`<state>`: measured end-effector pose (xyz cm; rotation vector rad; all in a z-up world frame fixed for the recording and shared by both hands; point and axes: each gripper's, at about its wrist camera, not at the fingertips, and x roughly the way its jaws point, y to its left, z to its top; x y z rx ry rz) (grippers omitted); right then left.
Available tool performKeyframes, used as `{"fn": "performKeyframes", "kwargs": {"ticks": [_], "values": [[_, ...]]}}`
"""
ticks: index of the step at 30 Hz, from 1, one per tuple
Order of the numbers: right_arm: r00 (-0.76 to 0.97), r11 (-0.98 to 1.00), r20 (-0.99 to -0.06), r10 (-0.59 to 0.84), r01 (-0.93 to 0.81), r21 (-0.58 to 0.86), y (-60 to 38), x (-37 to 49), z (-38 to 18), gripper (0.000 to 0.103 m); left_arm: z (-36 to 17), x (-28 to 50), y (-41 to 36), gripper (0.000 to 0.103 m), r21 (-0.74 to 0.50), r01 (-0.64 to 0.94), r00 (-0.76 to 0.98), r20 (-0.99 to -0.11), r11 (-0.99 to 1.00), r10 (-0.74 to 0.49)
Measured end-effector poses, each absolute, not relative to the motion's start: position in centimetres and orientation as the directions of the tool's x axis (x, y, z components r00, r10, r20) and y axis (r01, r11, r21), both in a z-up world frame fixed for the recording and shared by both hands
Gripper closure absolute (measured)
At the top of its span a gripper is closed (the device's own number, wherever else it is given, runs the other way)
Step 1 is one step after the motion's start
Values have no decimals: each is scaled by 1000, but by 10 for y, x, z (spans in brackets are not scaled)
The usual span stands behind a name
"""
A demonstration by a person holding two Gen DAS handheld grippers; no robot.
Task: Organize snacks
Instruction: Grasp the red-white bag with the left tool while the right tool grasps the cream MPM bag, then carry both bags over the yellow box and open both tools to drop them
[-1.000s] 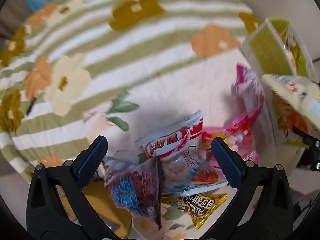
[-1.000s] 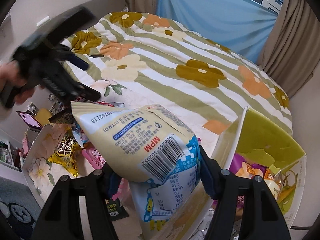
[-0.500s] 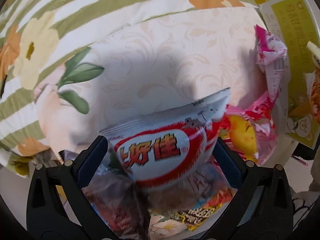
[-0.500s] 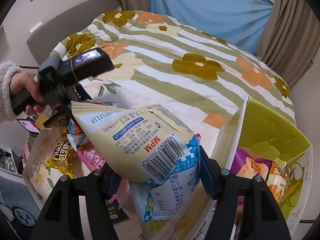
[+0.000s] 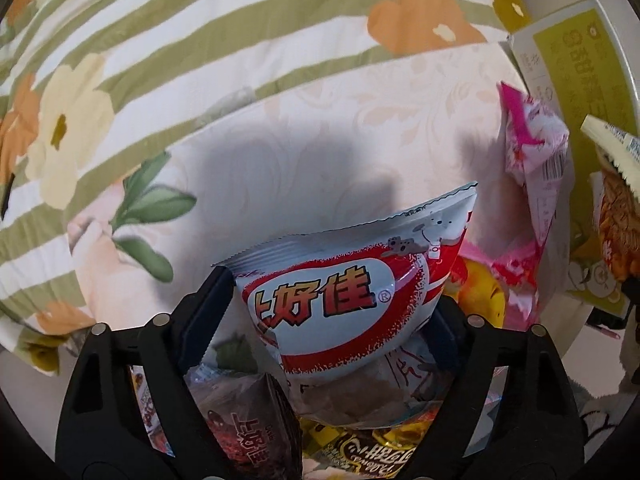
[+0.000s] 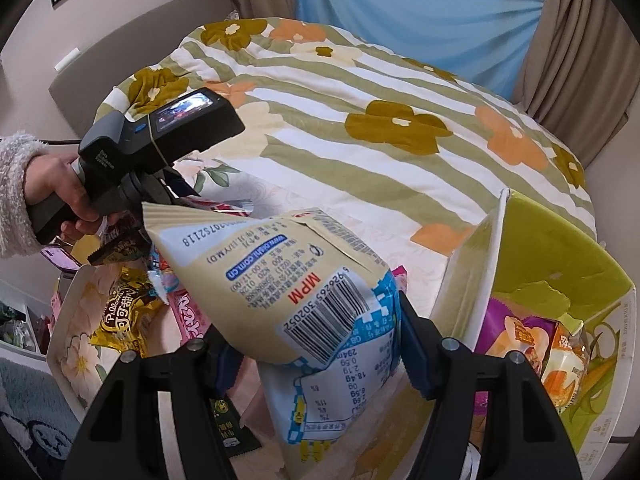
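My left gripper (image 5: pixel 326 308) is shut on a white and red snack bag (image 5: pixel 340 292) and holds it above a pile of snack packets in a floral tray (image 5: pixel 320 128). My right gripper (image 6: pixel 312 340) is shut on a cream and blue snack bag (image 6: pixel 280 276) with a barcode, beside the yellow-green box (image 6: pixel 560 256). The left gripper's body (image 6: pixel 160 136) shows in the right wrist view, over the tray (image 6: pixel 76 344). The cream bag's corner (image 5: pixel 608 148) shows at the right edge of the left wrist view.
A pink packet (image 5: pixel 532 148) leans against the box's wall (image 5: pixel 572 60). A dark packet (image 5: pixel 256 428) and a gold packet (image 6: pixel 124 312) lie in the tray. Purple and orange packets (image 6: pixel 528 336) sit in the box. The flowered bedspread (image 6: pixel 360 100) lies behind.
My left gripper dropped onto the white and red bag, closed on it and lifted it slightly. My right gripper has held the cream bag nearly still.
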<state>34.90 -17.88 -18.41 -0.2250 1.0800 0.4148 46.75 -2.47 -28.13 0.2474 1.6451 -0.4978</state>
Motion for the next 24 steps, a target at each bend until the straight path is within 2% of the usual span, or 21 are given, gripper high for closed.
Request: {"fn": "performKeyframes", "kwargs": {"ticks": [4,11,24], "values": [[412,906,-885,215,-422,24,-181,349,-183,41,-274,472,-29,25,-178,441,-109,-984,880,-144],[431,920,-874,226,-390,45,-187,348,-179,41,-249,475,-23,26,-173,425,-31,-984,888,-177],[548,946,-810,208,-323,24,-188,326,-130,41,-143,450,-20,26,-201,452,170,-937,869,-305]]}}
